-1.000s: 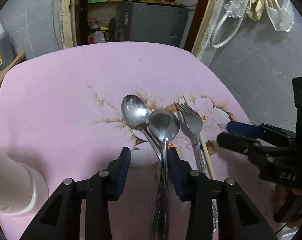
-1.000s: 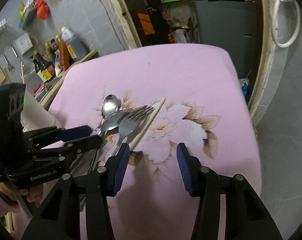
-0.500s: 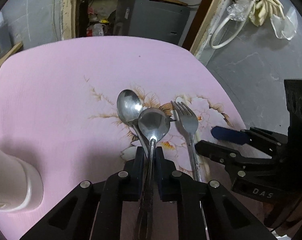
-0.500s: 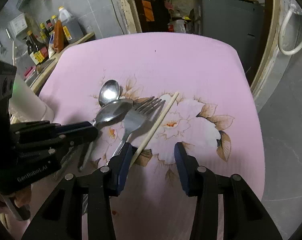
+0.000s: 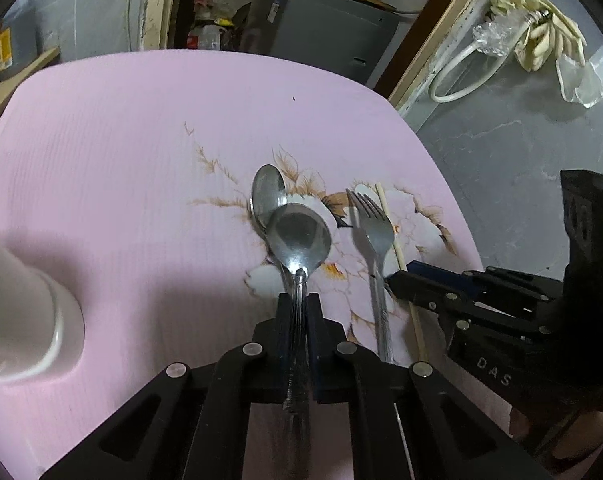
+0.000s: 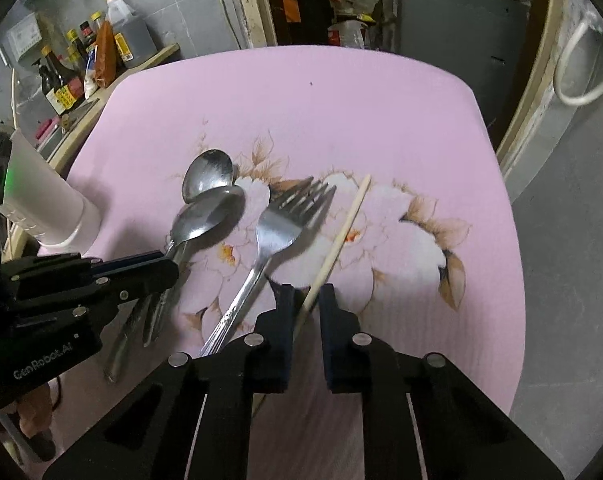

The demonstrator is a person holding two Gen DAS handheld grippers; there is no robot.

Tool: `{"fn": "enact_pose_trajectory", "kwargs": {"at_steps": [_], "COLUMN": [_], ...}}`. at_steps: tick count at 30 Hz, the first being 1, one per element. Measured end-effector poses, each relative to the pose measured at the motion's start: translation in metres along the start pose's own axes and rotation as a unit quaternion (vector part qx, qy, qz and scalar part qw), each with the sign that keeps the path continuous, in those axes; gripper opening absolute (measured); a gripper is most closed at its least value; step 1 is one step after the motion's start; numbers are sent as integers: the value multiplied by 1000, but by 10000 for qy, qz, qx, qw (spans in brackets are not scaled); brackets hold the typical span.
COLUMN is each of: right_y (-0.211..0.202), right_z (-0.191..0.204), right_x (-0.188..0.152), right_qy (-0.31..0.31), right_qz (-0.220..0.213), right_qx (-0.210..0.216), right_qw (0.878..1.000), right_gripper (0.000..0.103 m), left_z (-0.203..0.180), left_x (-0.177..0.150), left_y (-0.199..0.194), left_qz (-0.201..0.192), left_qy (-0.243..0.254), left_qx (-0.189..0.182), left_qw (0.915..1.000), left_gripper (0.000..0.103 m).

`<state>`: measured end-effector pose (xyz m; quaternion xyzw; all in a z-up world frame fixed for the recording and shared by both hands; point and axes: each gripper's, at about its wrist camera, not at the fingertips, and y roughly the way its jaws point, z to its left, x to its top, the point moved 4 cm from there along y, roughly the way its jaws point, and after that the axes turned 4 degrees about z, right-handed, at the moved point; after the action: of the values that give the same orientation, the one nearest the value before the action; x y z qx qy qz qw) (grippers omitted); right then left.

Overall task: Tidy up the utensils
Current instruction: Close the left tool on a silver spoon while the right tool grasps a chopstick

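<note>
**Steel spoon clamped on the left, chopstick between closing jaws on the right**

Pink cloth with a printed flower covers the table (image 5: 101, 168), and the cutlery lies near its middle. The left gripper (image 5: 299, 300) is clenched on the handle of the nearer spoon (image 5: 299, 236); its two dark pads press the neck from either side just below the bowl, and the rest of the handle runs back between the fingers toward the camera. This spoon's bowl overlaps the lower edge of a second spoon (image 5: 267, 192), which lies on the cloth just beyond and slightly to the left.

To the right of the spoons lies a fork (image 6: 281, 228), tines pointing away, its handle running back to the left of the right gripper (image 6: 305, 296). A single wooden chopstick (image 6: 341, 236) lies beside the fork on its right, slanting away to the upper right. Its near end passes between the right gripper's fingers; those jaws are closing, and a narrow gap shows on each side of the stick, so the pads do not yet press it.

A white cylindrical container (image 6: 49, 204) stands at the table's left edge, beside the left gripper's body.
</note>
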<state>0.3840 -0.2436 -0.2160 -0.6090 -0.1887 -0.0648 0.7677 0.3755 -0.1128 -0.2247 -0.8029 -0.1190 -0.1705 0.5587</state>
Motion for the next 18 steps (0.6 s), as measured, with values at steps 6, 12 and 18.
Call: {"fn": "enact_pose_trajectory", "kwargs": {"at_steps": [6, 12, 18], "right_y": [-4, -9, -3], "right_z": [-11, -17, -16], "right_x": [-18, -35, -26], "right_qy": [252, 213, 192], "right_qz": [131, 275, 314], "right_qx": [292, 345, 390], "right_qw": [9992, 9988, 9986], "right_gripper": [8, 5, 6], "left_z": [2, 0, 2], "left_x": [-14, -30, -32], "left_y": [-7, -15, -12], "left_qz": [47, 150, 281], "left_qy": [-217, -350, -354], "left_qx": [-195, -354, -266], "left_qw": [9996, 9987, 9986], "left_gripper": [7, 7, 7]}}
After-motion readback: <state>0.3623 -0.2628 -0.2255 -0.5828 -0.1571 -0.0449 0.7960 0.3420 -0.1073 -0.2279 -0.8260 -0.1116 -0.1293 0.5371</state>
